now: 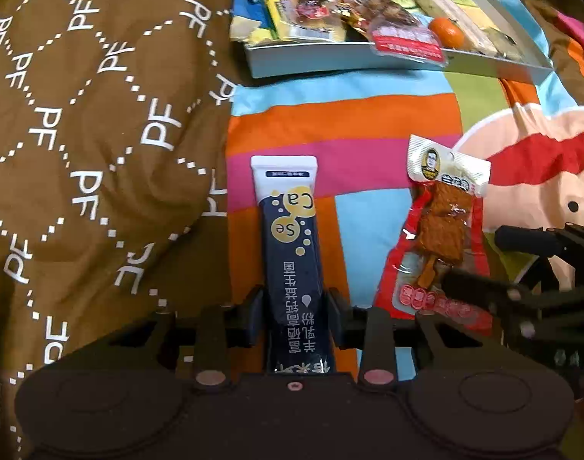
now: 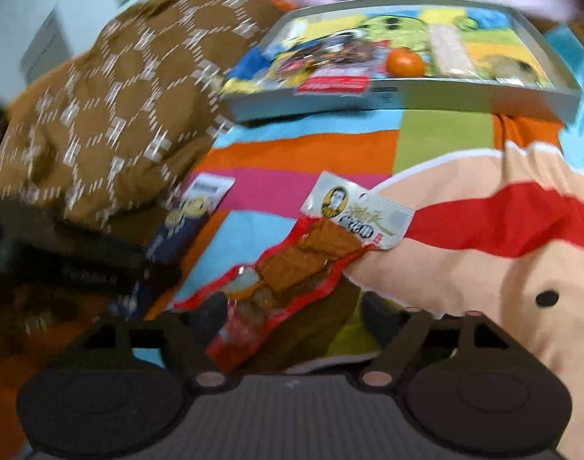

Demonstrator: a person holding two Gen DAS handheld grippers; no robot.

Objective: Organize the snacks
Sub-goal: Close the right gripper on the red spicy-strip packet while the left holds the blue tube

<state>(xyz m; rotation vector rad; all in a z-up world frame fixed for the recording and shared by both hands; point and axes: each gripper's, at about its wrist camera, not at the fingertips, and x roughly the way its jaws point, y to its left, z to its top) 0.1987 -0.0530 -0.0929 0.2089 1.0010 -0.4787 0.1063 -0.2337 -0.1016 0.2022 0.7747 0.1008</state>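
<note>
My left gripper (image 1: 294, 316) is shut on a navy and white stick sachet (image 1: 292, 237) lying on the striped bedsheet; the sachet also shows at the left of the right wrist view (image 2: 184, 226). A red snack packet with brown dried tofu (image 1: 437, 237) lies to its right. My right gripper (image 2: 294, 316) is open with its fingers on either side of that packet's lower end (image 2: 292, 264). The right gripper's black fingers (image 1: 479, 287) show at the right of the left wrist view. A shallow grey tray (image 1: 330, 62) at the back holds several snacks and a small orange (image 1: 446, 31).
A brown quilt with white PF letters (image 1: 100, 134) is bunched on the left. The colourful cartoon bedsheet (image 1: 368, 115) lies between the grippers and the tray (image 2: 426, 101). The right wrist view is blurred by motion.
</note>
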